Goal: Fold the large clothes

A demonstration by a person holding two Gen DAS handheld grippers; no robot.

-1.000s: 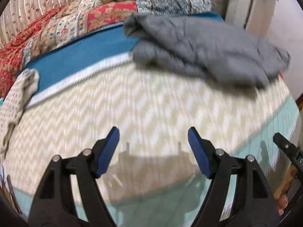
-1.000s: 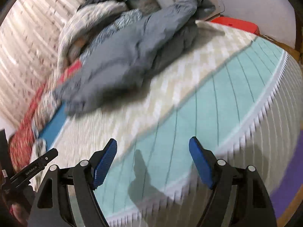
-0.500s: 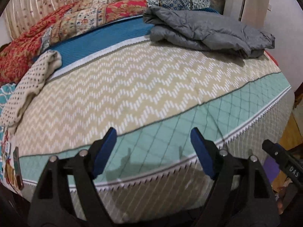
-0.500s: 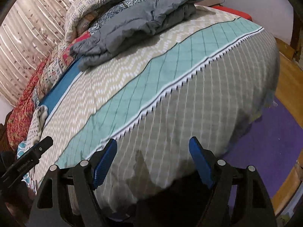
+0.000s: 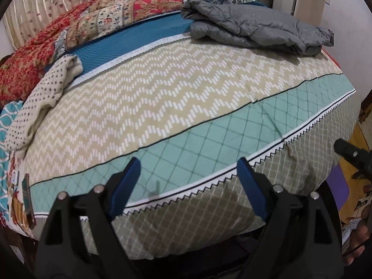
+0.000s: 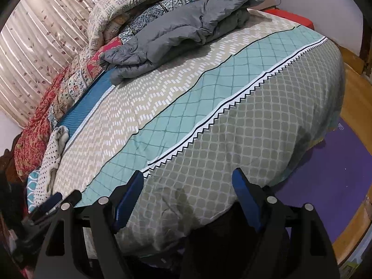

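A grey puffy jacket (image 5: 253,29) lies folded at the far right of the bed; it also shows in the right wrist view (image 6: 186,32). My left gripper (image 5: 188,179) is open and empty, held off the bed's front edge, far from the jacket. My right gripper (image 6: 187,190) is open and empty, held off the bed's front corner. The right gripper's tip (image 5: 351,154) shows at the right of the left wrist view. The left gripper (image 6: 53,203) shows at the lower left of the right wrist view.
The bed (image 5: 162,88) has a patterned cover in beige, teal and grey bands. A dotted white cloth (image 5: 41,97) lies at its left. Red floral quilts (image 5: 69,30) are piled at the back. A purple mat (image 6: 332,169) and wooden floor lie on the right.
Both grippers have pulled back from over the bed to beyond its front edge. The jacket stays where it lies. Both stay open.
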